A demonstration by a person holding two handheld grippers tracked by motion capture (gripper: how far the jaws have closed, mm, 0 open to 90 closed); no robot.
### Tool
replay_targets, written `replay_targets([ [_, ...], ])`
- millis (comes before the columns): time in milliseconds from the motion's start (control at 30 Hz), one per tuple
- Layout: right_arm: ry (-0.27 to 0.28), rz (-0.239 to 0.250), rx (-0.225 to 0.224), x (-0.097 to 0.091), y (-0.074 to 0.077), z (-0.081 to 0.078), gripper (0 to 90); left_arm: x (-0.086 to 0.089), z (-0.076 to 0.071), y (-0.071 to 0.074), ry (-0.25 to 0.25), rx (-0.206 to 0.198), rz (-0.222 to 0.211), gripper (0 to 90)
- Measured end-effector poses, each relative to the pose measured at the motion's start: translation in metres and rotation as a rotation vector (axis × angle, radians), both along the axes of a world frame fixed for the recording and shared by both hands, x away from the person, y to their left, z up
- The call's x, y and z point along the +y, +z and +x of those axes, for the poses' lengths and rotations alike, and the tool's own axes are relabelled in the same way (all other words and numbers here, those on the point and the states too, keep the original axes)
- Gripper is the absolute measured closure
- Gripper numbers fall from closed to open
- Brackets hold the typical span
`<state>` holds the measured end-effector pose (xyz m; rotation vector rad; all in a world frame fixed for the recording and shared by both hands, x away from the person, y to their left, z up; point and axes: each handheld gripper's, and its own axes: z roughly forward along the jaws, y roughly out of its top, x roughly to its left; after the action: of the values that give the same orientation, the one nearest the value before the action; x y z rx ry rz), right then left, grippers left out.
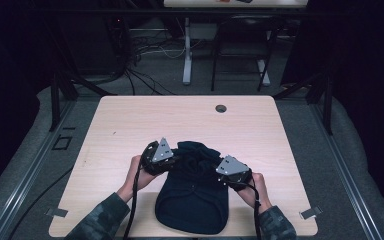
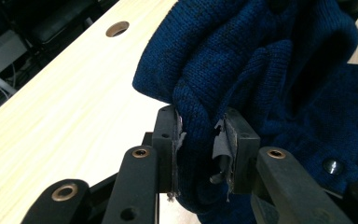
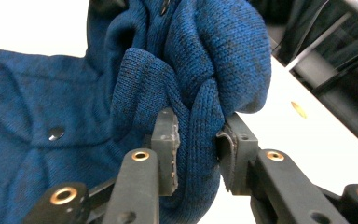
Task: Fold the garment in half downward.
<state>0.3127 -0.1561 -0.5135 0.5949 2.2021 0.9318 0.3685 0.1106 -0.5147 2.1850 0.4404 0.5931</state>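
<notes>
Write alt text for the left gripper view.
The left gripper clamps a thick fold of a dark blue knitted garment between its two black jaws, whose pad linings look torn and frayed. The garment bunches up to the right over a pale wooden table with a round hole near its far edge.

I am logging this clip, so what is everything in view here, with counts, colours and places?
Knit garment: one, dark blue, near middle of the table, far part bunched up, with a dark snap button.
Table: one, light wood, with a round hole near its far edge.
Second table and chair: one each, pale and dark, on the floor beyond.
Cables: several, dark, on the floor at far left.
Left gripper: one, black, clamped on a fold of the garment.
Right gripper: one, black, clamped on another fold.
Hands: two, in camouflage sleeves, at the near edge.
</notes>
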Motion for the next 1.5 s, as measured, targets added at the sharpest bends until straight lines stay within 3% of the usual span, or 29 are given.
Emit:
replay_targets([
  [200, -0.002, 0.006, 0.056, -0.001, 0.001, -0.003, 67.5, 0.001, -0.011, -0.003, 0.004, -0.019, -0.008, 70.3],
  [333, -0.02, 0.019, 0.124, -0.001, 0.001, -0.004, 67.4, 0.002, -0.018, -0.006, 0.012, -0.029, -0.03, 70.4],
  [367, -0.02, 0.019, 0.124, -0.001, 0.001, -0.004, 67.4, 0.002, -0.019, -0.007, 0.009, -0.025, -0.027, 70.4],
  [400, -0.028, 0.029, 0.155, -0.002, 0.002, -0.005, 67.8, 0.001, -0.02, -0.007, 0.009, -0.03, -0.013, 70.5],
  [633, -0.036, 0.065, 0.177, -0.001, 0.002, -0.008, 72.2, 0.007, -0.021, -0.012, 0.013, 0.018, -0.053, 69.6],
  [767, -0.036, 0.048, 0.124, 0.002, 0.001, -0.009, 75.3, 0.01, -0.017, -0.016, 0.016, 0.07, -0.087, 67.1],
  [933, -0.026, 0.042, 0.07, 0.002, 0.0, -0.007, 76.6, 0.006, -0.011, -0.023, 0.008, 0.139, -0.074, 53.5],
  [1067, -0.014, 0.024, 0.029, 0.003, -0.001, -0.005, 76.7, 0.003, -0.006, -0.027, 0.018, 0.164, -0.081, 47.9],
  [1133, -0.014, 0.023, 0.02, 0.003, -0.001, -0.004, 76.7, 0.002, -0.005, -0.028, 0.018, 0.164, -0.082, 50.2],
  [1233, -0.024, 0.011, -0.021, 0.003, 0.0, 0.001, 76.8, 0.002, -0.001, -0.027, 0.038, 0.137, -0.114, 72.1],
  [1333, -0.032, 0.0, -0.051, 0.003, 0.001, 0.004, 76.8, 0.001, 0.001, -0.025, 0.052, 0.111, -0.131, 75.9],
  [1367, -0.047, 0.0, -0.079, 0.003, 0.004, 0.006, 76.8, 0.001, 0.002, -0.024, 0.059, 0.091, -0.144, 77.9],
  [1400, -0.047, 0.0, -0.079, 0.003, 0.004, 0.006, 76.8, 0.001, 0.002, -0.022, 0.066, 0.07, -0.149, 77.9],
  [1500, -0.069, -0.012, -0.127, 0.003, 0.008, 0.007, 76.7, -0.001, 0.0, -0.018, 0.093, -0.025, -0.151, 78.9],
])
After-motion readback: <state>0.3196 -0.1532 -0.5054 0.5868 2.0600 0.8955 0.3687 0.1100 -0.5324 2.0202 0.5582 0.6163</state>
